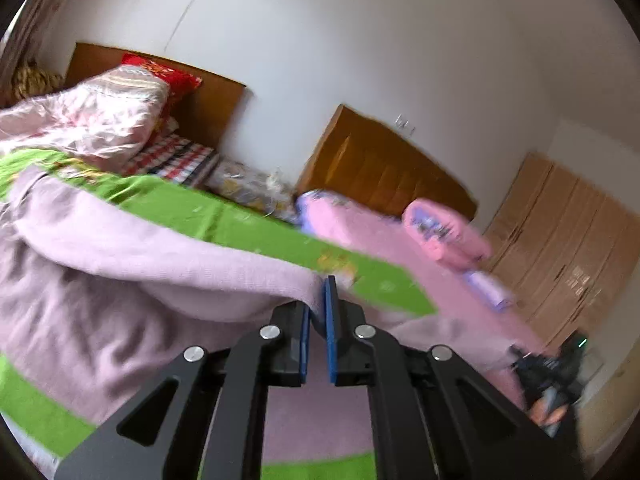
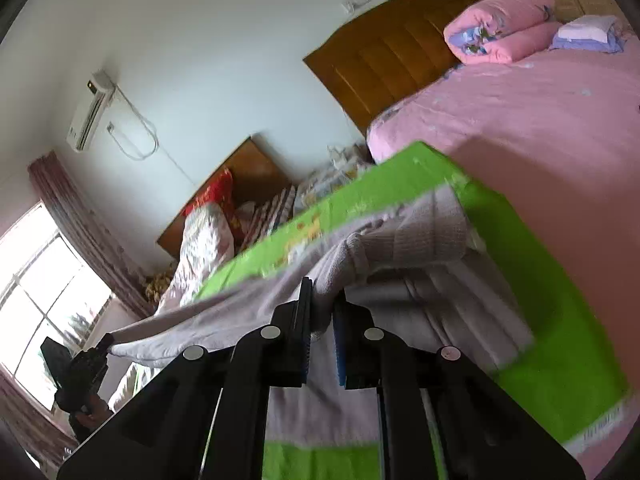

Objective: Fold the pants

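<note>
Left wrist view: the left gripper (image 1: 320, 308) sits at six o'clock, its blue pads (image 1: 330, 320) pinched tight on an edge of the pale lilac pants (image 1: 120, 264). The cloth rises off the green mat (image 1: 248, 224) and stretches away toward nine o'clock, sagging in loose folds. At four o'clock the right gripper (image 1: 550, 368) shows small and blurred; its fingers cannot be read here. A pink bed (image 1: 360, 224) and wooden headboard (image 1: 380, 176) fill the two o'clock side.

Right wrist view: the right gripper (image 2: 322, 312) at six o'clock clamps another part of the pants' (image 2: 400, 248) edge. A ribbed band bunches toward one o'clock on the mat (image 2: 532, 276), and a taut strip runs to eight o'clock, where the left gripper (image 2: 86, 360) holds its end.

Judging by this, the fold is at its start: both edges are gripped and raised, nothing yet laid over or flattened.

Only the right view shows the window (image 2: 36, 292), the air conditioner (image 2: 90, 110), and the cloth spanning both grippers; only the left shows the cardboard boxes (image 1: 568, 240).
</note>
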{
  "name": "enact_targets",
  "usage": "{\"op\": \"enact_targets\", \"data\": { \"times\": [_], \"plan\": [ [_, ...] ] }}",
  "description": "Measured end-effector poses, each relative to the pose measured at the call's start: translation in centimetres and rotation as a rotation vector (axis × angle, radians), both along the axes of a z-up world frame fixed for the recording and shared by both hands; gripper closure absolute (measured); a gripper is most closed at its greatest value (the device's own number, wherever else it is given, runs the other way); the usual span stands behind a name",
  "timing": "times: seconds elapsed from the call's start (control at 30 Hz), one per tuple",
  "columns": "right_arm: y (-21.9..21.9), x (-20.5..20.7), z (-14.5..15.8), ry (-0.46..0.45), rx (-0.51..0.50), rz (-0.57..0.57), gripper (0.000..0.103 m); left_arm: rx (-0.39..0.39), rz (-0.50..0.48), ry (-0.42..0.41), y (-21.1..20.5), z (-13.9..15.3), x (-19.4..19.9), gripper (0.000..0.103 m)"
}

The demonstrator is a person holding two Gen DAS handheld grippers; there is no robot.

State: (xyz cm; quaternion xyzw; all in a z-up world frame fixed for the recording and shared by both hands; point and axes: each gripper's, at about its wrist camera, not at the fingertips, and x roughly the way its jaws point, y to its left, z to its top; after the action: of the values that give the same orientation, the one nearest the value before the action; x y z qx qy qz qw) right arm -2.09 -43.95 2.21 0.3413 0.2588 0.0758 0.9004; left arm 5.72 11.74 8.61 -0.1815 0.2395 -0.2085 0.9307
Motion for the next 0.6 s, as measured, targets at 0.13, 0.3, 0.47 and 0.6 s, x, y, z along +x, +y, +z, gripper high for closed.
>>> {"op": "enact_targets", "data": {
  "times": [0.13, 0.3, 0.47, 0.6],
  "plan": [
    [-0.1, -0.2, -6.1, 0.166, 0.014, 0.008, 0.093, -0.015, 0.021, 0.269, 0.3, -8.9, 1.7, 0.096],
    [0.2, -0.7, -4.8, 0.119, -0.016, -0.005, 0.094, 0.014, 0.036, 0.288, -0.2, -10.9, 2.8, 0.097],
    [0.5, -1.4, -4.0, 0.115, -0.044, -0.006, 0.094, 0.075, 0.040, 0.227, -1.3, -8.5, 2.1, 0.096],
    [0.2, -0.7, -6.3, 0.157, -0.016, -0.029, 0.096, 0.113, 0.052, 0.276, -2.2, -10.0, 2.7, 0.093]
  ]
}}
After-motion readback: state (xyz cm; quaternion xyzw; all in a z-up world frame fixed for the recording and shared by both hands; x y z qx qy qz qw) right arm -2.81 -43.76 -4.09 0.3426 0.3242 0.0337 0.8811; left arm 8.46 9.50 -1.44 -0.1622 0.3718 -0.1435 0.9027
